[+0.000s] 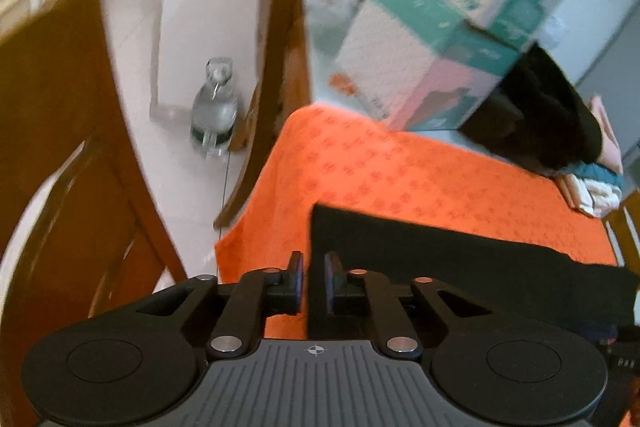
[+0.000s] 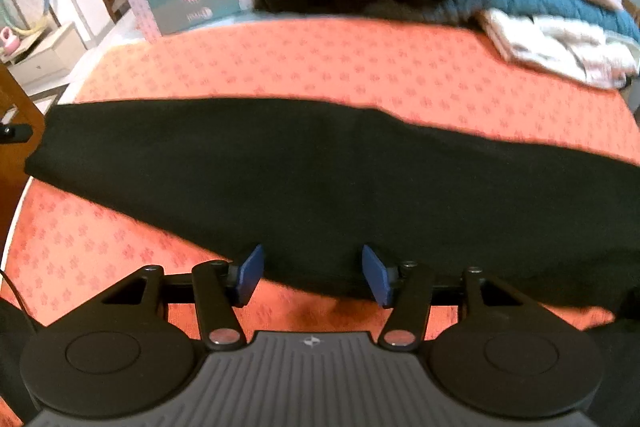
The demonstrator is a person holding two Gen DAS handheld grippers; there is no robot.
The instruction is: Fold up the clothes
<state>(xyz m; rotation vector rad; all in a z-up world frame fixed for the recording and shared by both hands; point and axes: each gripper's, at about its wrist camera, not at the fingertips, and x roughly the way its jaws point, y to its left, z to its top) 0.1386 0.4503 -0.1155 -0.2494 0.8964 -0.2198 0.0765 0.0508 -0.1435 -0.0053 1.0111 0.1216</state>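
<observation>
Right wrist: right hand-held gripper (image 2: 312, 277) spread over black garment (image 2: 320, 179).

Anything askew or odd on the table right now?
Mostly fine. The black garment lies flat but diagonal across the orange tablecloth, one end overhanging the table's edge. The clothes pile behind looks loosely stacked.

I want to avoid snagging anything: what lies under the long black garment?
Under the black garment only the orange patterned cloth shows, around its edges. Whatever lies beneath its middle is covered and cannot be seen.
</observation>
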